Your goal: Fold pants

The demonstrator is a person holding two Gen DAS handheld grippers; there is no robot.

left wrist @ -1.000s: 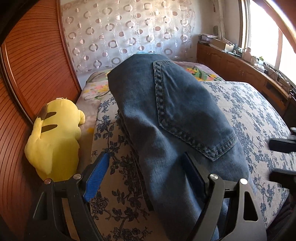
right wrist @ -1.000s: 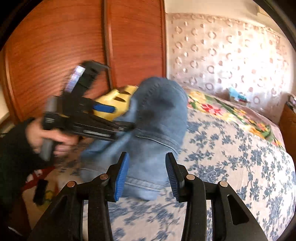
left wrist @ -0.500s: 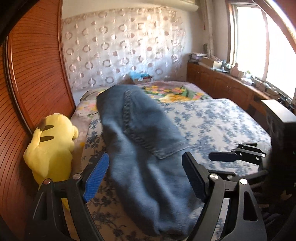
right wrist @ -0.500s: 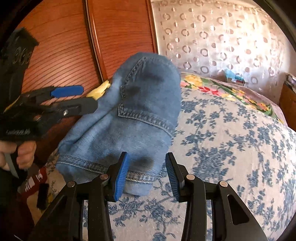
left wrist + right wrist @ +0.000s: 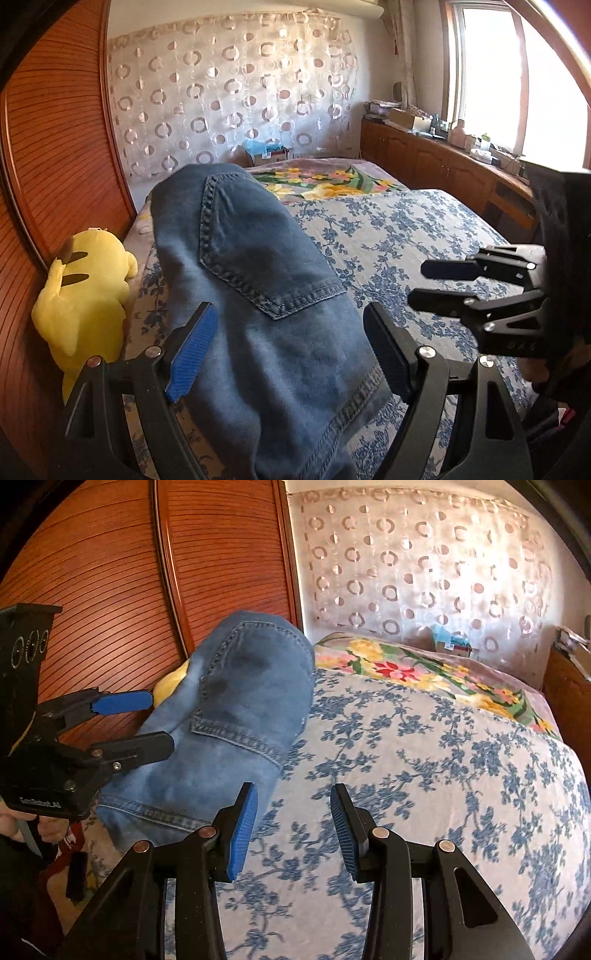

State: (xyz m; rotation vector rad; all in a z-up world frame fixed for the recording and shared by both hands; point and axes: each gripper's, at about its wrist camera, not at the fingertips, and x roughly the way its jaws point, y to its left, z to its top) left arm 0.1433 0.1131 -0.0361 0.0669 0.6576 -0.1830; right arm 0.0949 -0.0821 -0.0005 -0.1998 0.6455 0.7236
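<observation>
Here we hold our left gripper (image 5: 286, 347) released, its jaws spread wide either side of the folded jeans (image 5: 255, 280) without touching them, while our right gripper (image 5: 293, 829) hangs equally slack over bare floral bedspread (image 5: 461, 775). The jeans lie as a compact bundle, back pocket up, along the bed's left edge, just beside a yellow plush toy (image 5: 85, 291); we judge the fold finished, hence nothing gripped.

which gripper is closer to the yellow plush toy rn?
Left. The left gripper sits open over the folded blue denim jeans beside the yellow plush toy; the right gripper, open, is beyond the jeans.
</observation>
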